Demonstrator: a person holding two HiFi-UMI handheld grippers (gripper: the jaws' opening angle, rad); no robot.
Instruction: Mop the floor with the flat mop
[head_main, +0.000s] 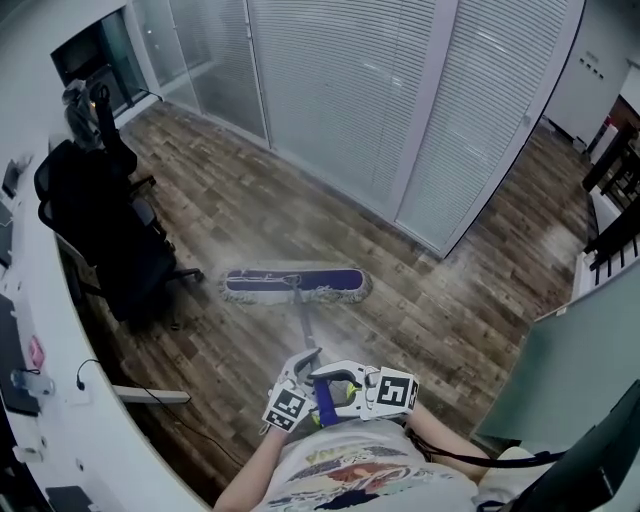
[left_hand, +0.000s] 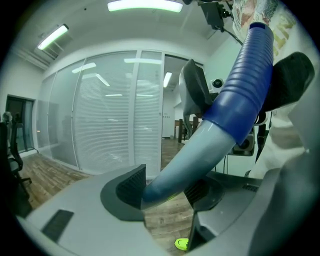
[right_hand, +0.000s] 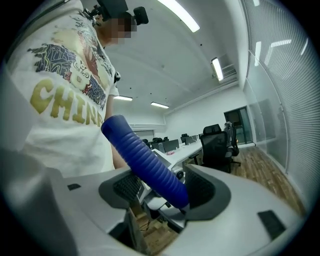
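Note:
In the head view the flat mop head (head_main: 295, 285), dark blue with a pale fringe, lies flat on the wooden floor ahead of me. Its pale pole (head_main: 303, 325) runs back to my two grippers, held close to my body. The left gripper (head_main: 297, 385) is shut on the pole just below the blue ribbed grip (head_main: 325, 405). In the left gripper view that gripper (left_hand: 167, 190) clamps the pale pole (left_hand: 200, 150) between its pads. The right gripper (head_main: 350, 390) is shut on the grip; in its own view the right gripper (right_hand: 160, 187) holds the blue ribbed grip (right_hand: 147, 162).
A black office chair (head_main: 100, 230) stands left of the mop head, beside a curved white desk (head_main: 40, 330). A glass partition with blinds (head_main: 380, 100) runs across the far side. A greenish panel (head_main: 580, 370) and a dark rack (head_main: 610, 220) stand at the right.

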